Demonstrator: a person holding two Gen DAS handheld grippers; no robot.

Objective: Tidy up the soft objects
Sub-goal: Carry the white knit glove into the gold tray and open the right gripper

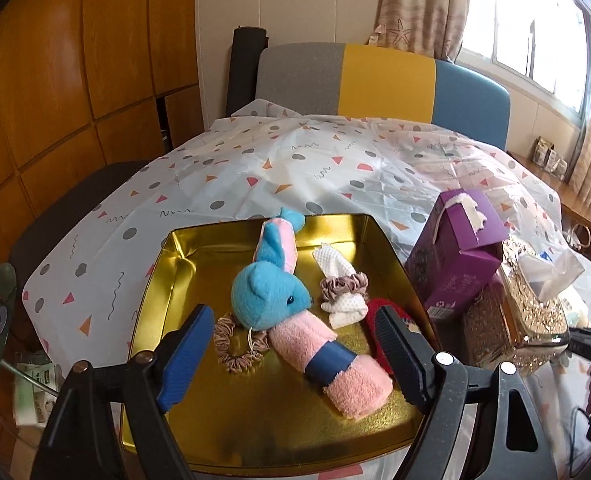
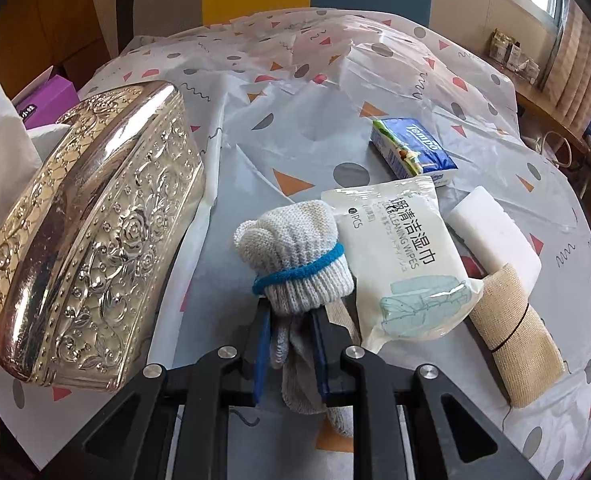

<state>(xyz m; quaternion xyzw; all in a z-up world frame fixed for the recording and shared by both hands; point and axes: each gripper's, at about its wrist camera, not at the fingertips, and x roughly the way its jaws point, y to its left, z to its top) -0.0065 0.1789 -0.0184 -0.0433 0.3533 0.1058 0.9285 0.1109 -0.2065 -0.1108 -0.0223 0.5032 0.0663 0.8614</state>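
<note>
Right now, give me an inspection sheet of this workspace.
Surface: patterned tablecloth, wrinkled.
Job's things: gold tray holds plush towel, two scrunchies, white cloth, red item. Banded glove bundle outside it.
Clutter: purple box, metal tissue box, wipes pack, tissue packet, white sponge, burlap roll.
Grippers: left gripper open above tray; right gripper shut on glove bundle.
Cables: nothing seen on the table.
Surroundings: chair, window, wooden panels.
</note>
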